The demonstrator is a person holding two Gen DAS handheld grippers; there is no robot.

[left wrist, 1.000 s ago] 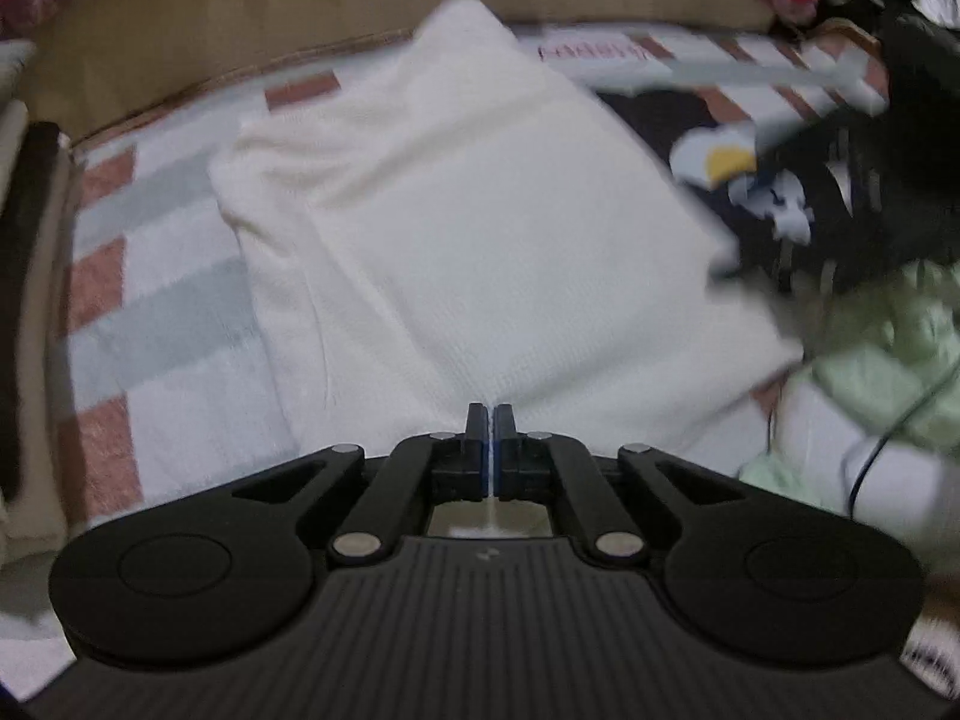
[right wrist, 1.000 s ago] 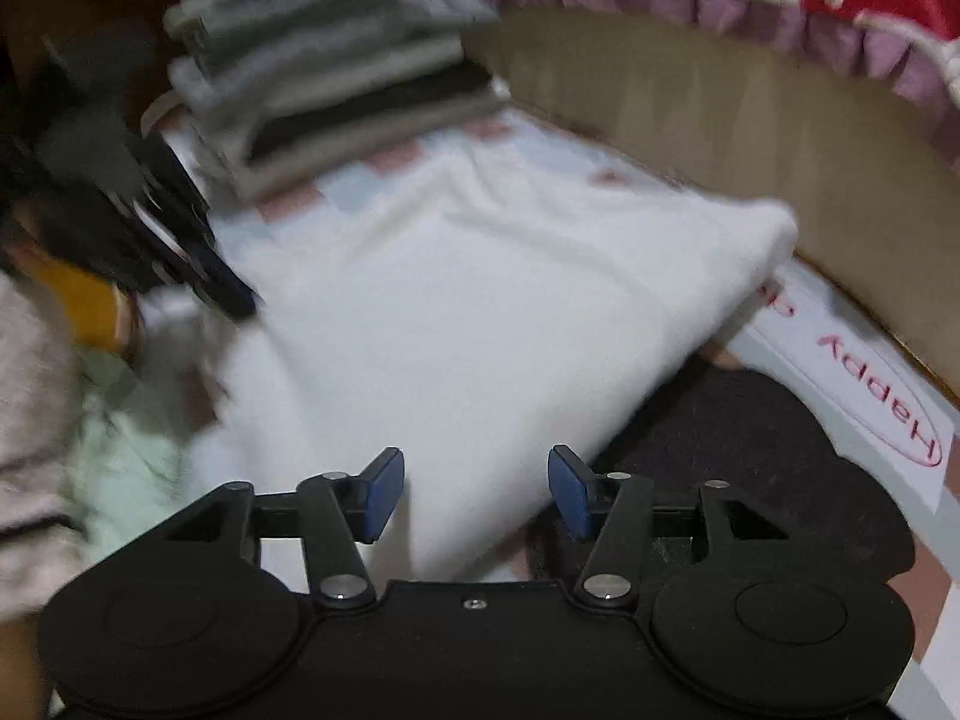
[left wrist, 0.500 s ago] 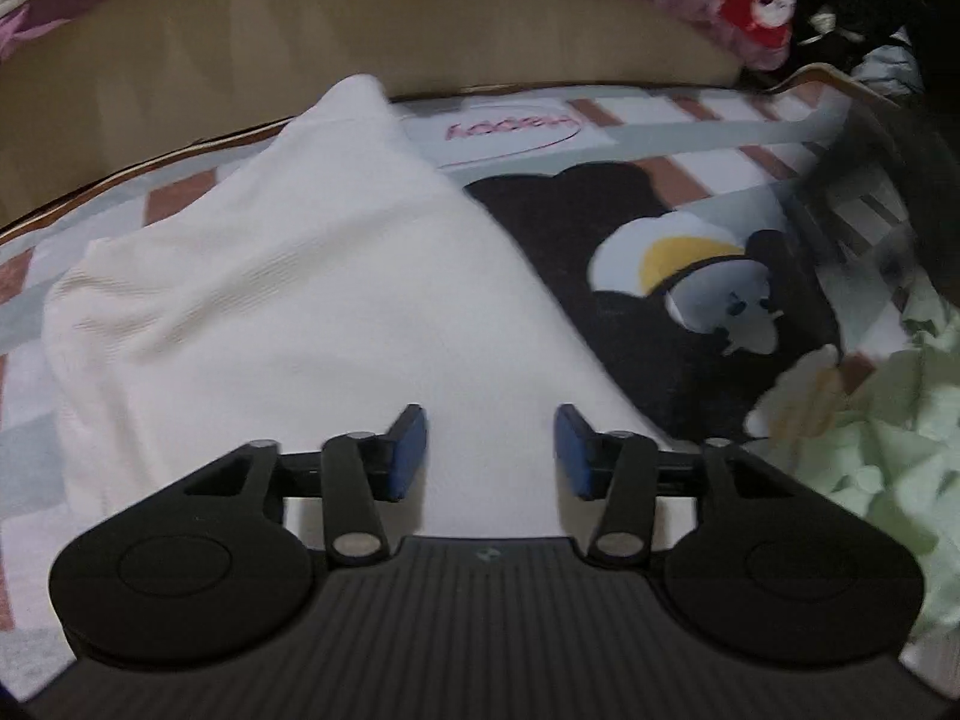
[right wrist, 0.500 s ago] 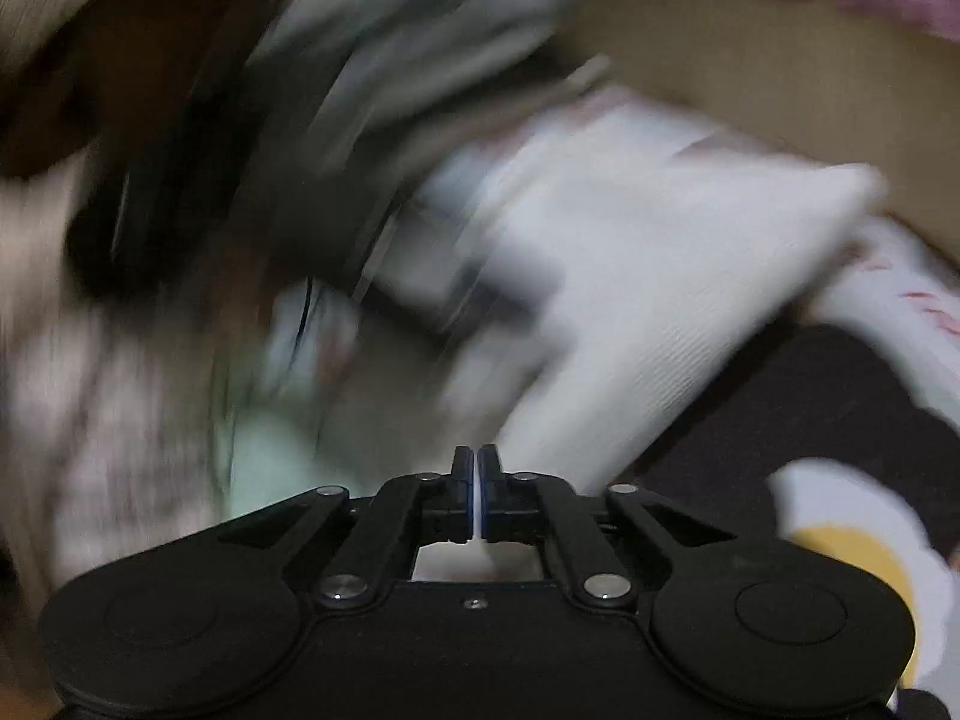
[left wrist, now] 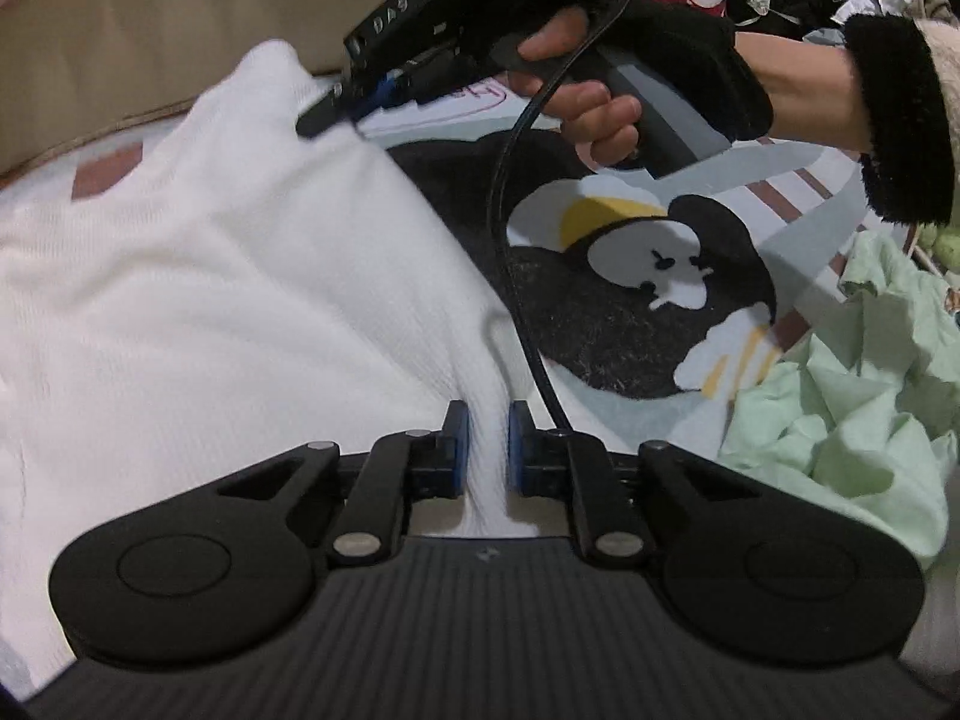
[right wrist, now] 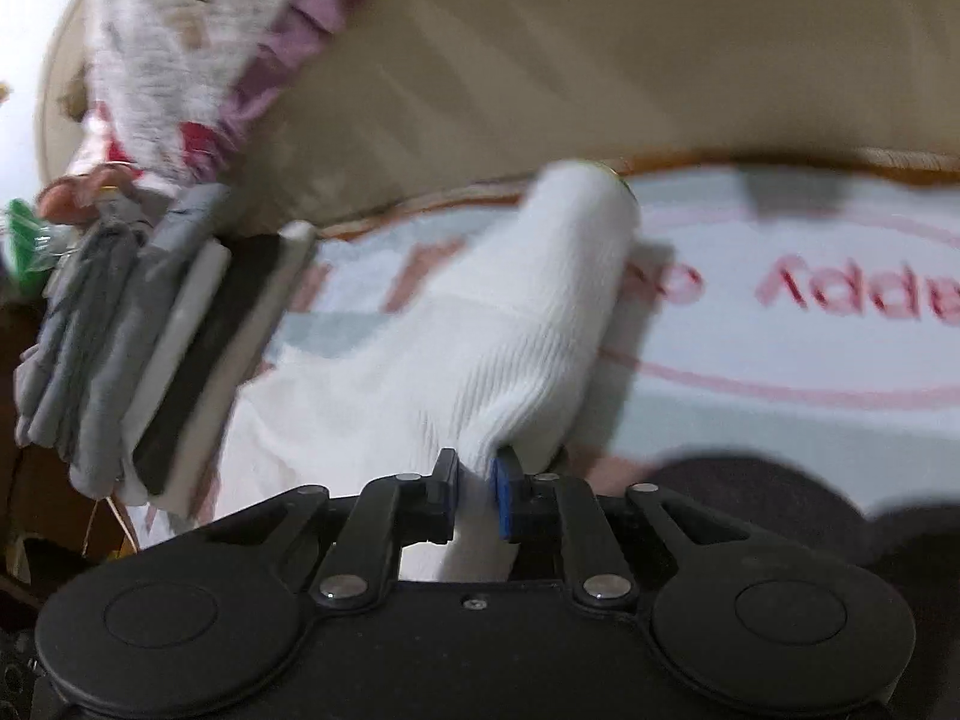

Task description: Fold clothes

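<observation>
- Left tongs (left wrist: 485, 450) are closing, and a pinched ridge of the white garment (left wrist: 240, 312) stands between the blue pads, which already appear to press on it at the near right edge.
- Right tongs (right wrist: 475, 489) clasp the same white garment (right wrist: 480, 360) at a bunched corner, though their jaws are opening slightly; cloth fills the gap and the pads press on it.
- From the left wrist view, the right tongs (left wrist: 336, 105) sit at the far corner of the cloth, carried by a hand (left wrist: 588, 96) in a fuzzy dark sleeve, with a black cable trailing down from the handle.
- Holding two spots along one side probably serves to lift that edge together and carry it over for a fold (my reading, not something shown).
- White garment is a ribbed knit, thick and soft, lying mostly flat on a patterned rug (left wrist: 660, 276) with a cartoon figure; its far end is rolled up into a rounded tube.
- To the left in the right wrist view stands a stack of folded clothes (right wrist: 150, 336), grey, black and white.
- Crumpled pale green cloth (left wrist: 852, 396) lies to the right, well apart from the fold.
</observation>
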